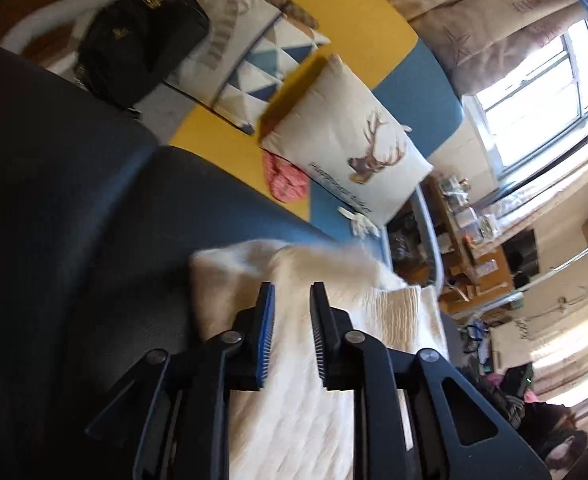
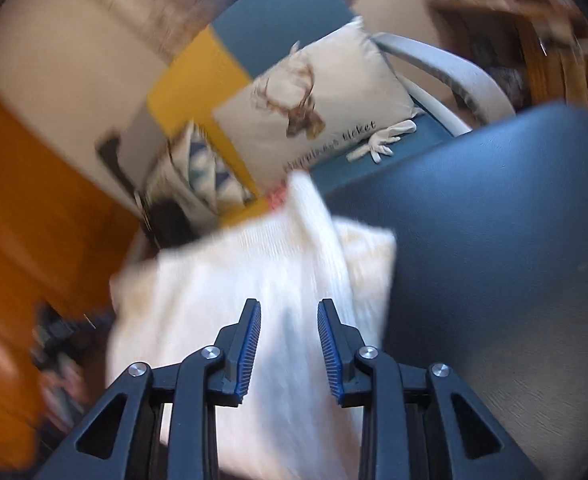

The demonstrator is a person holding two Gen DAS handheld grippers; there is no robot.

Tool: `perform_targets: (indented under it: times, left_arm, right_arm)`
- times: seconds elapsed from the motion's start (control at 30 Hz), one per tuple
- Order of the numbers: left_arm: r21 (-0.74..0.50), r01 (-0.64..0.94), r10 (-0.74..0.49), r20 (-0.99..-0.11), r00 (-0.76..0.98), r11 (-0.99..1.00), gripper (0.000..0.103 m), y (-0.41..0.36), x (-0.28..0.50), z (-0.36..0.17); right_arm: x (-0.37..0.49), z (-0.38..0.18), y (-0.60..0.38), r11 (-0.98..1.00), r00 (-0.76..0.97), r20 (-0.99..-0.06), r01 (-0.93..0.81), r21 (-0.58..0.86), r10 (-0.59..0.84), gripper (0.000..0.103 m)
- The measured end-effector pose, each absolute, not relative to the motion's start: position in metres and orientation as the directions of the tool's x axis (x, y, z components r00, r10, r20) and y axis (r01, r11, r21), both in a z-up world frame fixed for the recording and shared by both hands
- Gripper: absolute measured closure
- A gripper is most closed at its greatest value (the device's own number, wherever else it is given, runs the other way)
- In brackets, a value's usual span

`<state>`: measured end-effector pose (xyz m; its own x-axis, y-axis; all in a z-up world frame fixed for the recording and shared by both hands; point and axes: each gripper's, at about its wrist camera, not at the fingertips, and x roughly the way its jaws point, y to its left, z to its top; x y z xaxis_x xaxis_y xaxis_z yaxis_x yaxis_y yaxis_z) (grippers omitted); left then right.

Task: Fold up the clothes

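Observation:
A white knitted garment lies on a dark blue padded surface. In the left wrist view my left gripper is open, its jaws apart just above the garment, nothing between them. In the right wrist view the same garment lies bunched and partly folded, blurred by motion. My right gripper is open above it and holds nothing. A fold ridge runs up the cloth ahead of the right gripper.
Behind the padded surface stands a blue and yellow sofa with a deer cushion, a triangle-patterned cushion, a black bag, a pink cloth and a white glove. A cluttered wooden shelf is at right.

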<state>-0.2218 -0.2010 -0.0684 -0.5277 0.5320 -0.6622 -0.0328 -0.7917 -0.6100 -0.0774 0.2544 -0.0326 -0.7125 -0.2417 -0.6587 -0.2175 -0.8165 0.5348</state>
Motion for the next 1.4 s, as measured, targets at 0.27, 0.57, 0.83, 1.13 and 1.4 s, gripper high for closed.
perform_targets:
  times: [0.27,0.57,0.83,1.13,1.4]
  left_arm:
    - [-0.421,-0.135,0.431,-0.765,-0.479,-0.897,0.076,-0.193,-0.170,-0.080]
    - [-0.278,-0.209,0.347,-0.797,-0.494,-0.937,0.074,-0.171,-0.155,-0.094]
    - [-0.189,-0.219,0.280,-0.792,-0.543,-0.957,0.094,-0.169,-0.145,-0.091]
    - [-0.220,-0.119,0.249,-0.801,-0.544,-0.968,0.100,-0.215,-0.125,-0.100]
    - [-0.247,-0.227,0.334,-0.750,-0.570,-0.942,0.064,-0.191,-0.161,-0.066]
  right_arm:
    - [-0.059,-0.050,0.205,-0.975,-0.554,-0.832,-0.194,0.113,0.014,0.071]
    - [-0.061,-0.060,0.179,-0.985,-0.485,-0.861,-0.145,-0.093,0.152,0.062]
    - [-0.065,-0.055,0.177,-0.970,-0.450,-0.865,-0.194,-0.146,0.220,0.085]
    - [-0.021,-0.062,0.183,-0.955,-0.430,-0.869,-0.264,-0.137,0.243,0.100]
    - [-0.055,-0.016,0.241,-0.932,-0.601,-0.798,-0.266,0.247,-0.040,0.075]
